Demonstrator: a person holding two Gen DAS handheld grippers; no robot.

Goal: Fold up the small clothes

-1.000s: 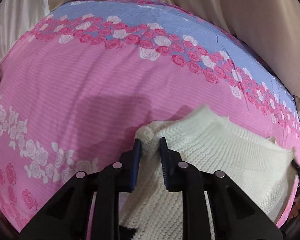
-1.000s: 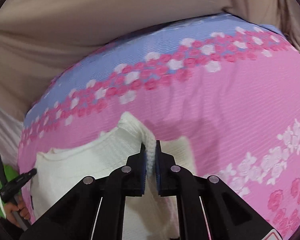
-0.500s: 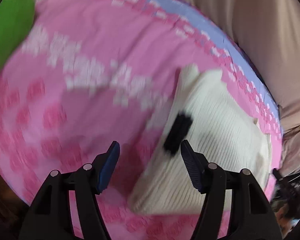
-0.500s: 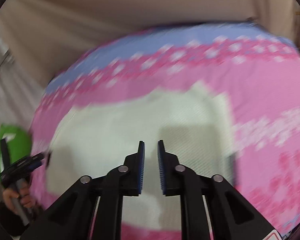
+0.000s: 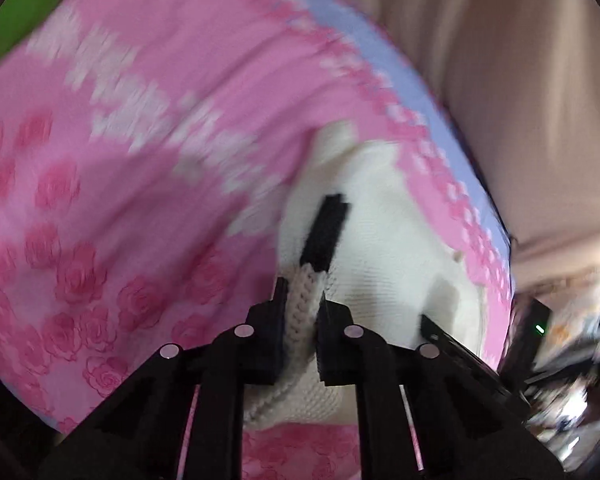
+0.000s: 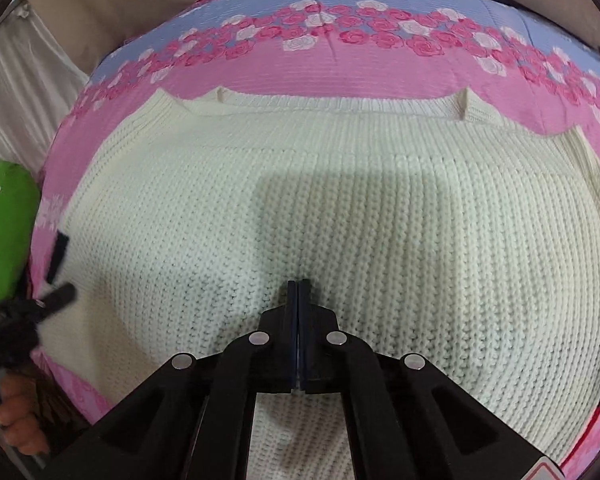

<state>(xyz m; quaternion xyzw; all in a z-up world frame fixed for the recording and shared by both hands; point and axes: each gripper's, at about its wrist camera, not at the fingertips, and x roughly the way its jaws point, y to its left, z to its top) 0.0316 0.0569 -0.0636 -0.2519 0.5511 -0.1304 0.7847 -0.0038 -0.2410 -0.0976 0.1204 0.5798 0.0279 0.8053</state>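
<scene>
sweater (image 6: 340, 208), cream chunky knit, lies spread on the pink rose-print bedcover (image 6: 340, 68), filling most of the right wrist view; ribbed edge runs along its far side, with small raised corners at far left and far right. bedcover has a band of pink and white roses and a blue strip toward its far edge; beige curtain (image 6: 112, 12) hangs behind it. right gripper (image 6: 298, 286) sits low over the middle of the knit, jaws pressed fully together with nothing visibly between them; cannot tell whether the tips touch the fabric. left gripper (image 5: 302, 296) seen in its own view, blurred: jaws closed on a ribbed cream strip at the sweater's (image 5: 380, 248) near edge, the strip standing up between the pads. a black rectangular patch (image 5: 326, 232) shows on the knit just beyond that strip; what it is cannot be told. from the right wrist view the left gripper (image 6: 58, 298) appears at the sweater's left edge, blurred, with the person's hand (image 6: 16, 416) on the handle below it. green object (image 6: 4, 224) at far left beside the bedcover, also visible at the top left corner of the left wrist view (image 5: 24, 12). room clutter at right of left wrist view too blurred to name.
</scene>
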